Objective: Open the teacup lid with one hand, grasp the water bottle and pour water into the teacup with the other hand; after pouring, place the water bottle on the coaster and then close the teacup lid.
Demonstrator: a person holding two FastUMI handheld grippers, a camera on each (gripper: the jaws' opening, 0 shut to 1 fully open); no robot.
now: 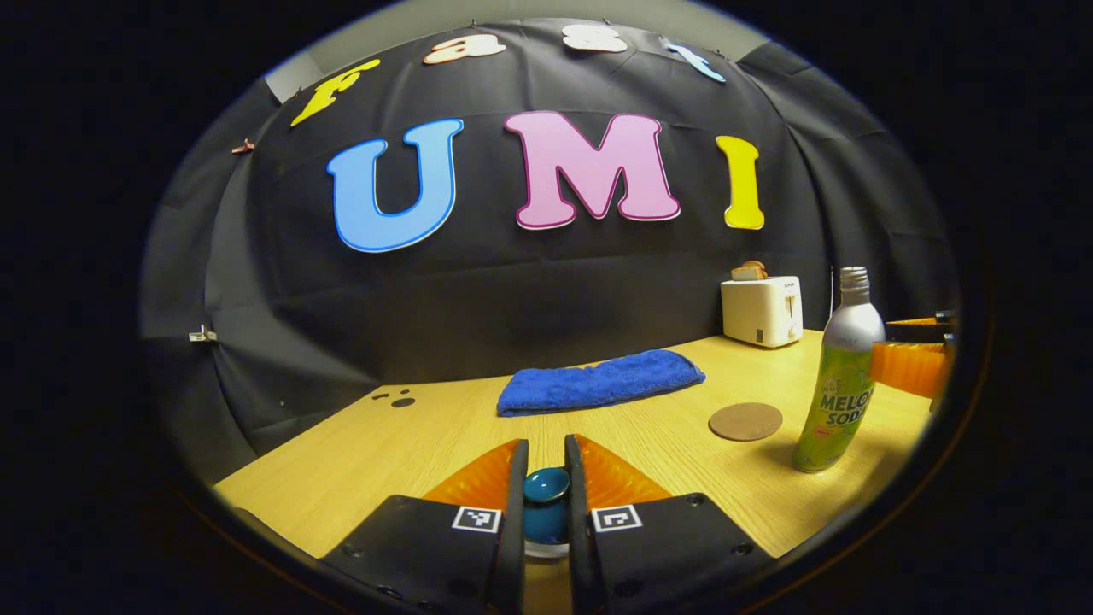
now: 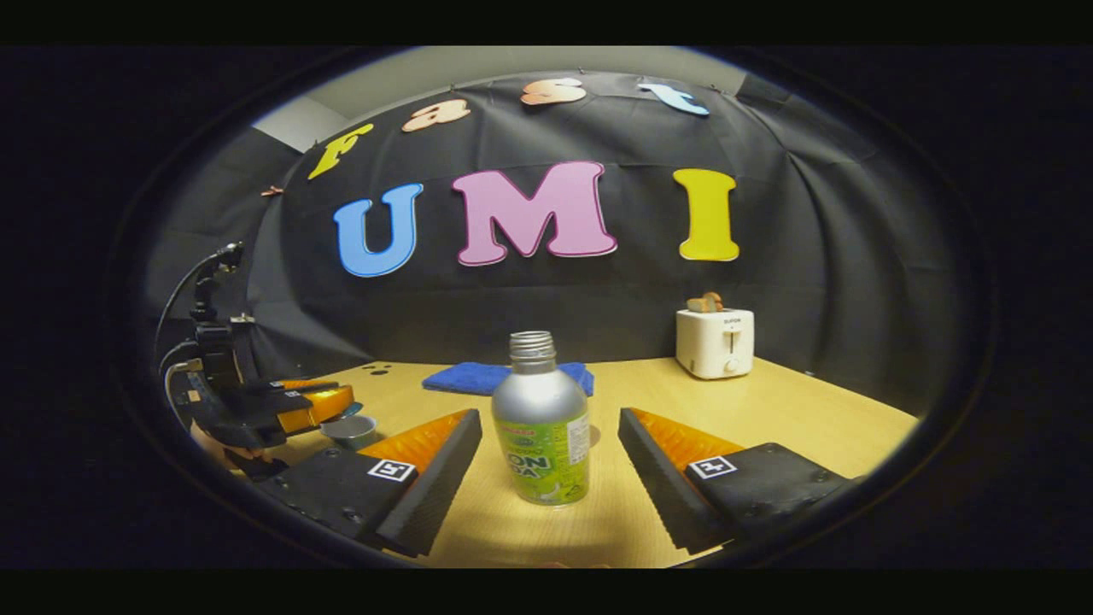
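Two grippers share the work: left gripper (image 1: pixel 546 504) apparently clamps the teacup lid (image 1: pixel 546 485) near the table's (image 1: pixel 410 453) front edge, clearing the teacup (image 2: pixel 348 430); right gripper (image 2: pixel 546 478), spread wide, straddles the water bottle (image 2: pixel 541 427) mid-table, untouched, coaster (image 1: pixel 745 421) beside

Both views face the back wall, sharing the toaster (image 1: pixel 762 310).

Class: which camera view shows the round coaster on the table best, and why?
The left gripper view: the coaster lies in plain sight on the table, between the blue towel and the bottle. In the right gripper view the bottle stands in front, hiding nearly all of it.
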